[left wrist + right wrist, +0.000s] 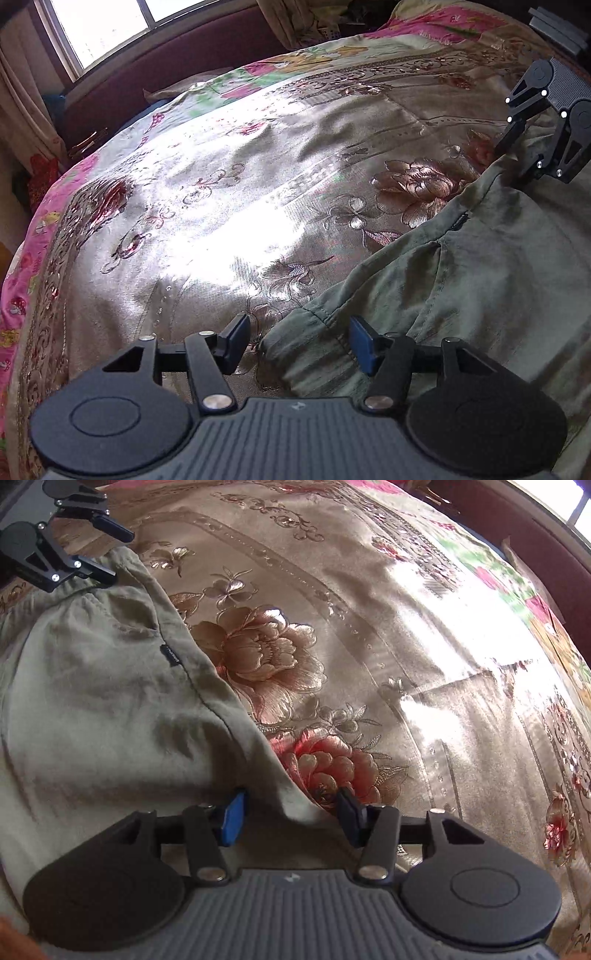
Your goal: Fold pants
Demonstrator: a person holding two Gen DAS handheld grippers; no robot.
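Sunlight from a window (99, 26) fell across a bed covered by one shiny floral bedspread (207, 192), and one pair of olive-green pants (480, 288) lay on it, near the edge closest to the person. Only part of the garment showed in either view, so its full outline could not be made out.

Two grippers were at work. The left gripper (299, 341) hovered low over a hemmed corner of the pants, its pads spread apart with the cloth edge lying between them but not pinched. The right gripper (291, 812) sat at the other end of the same long edge, its pads also apart, straddling a point of fabric without visibly pressing it. In each wrist view the opposite gripper appeared far off at the far end of that edge, its jaws parted there too.

Judging by how things lay, the pants seemed to be stacked flat with one long side edge running straight, a small dark label (170, 655) on it, which suggested that at least one fold, leg over leg, was likely already made. No compact bundle had formed yet. What probably remained was folding the length over on itself once or twice and smoothing the wrinkles across the top layer.
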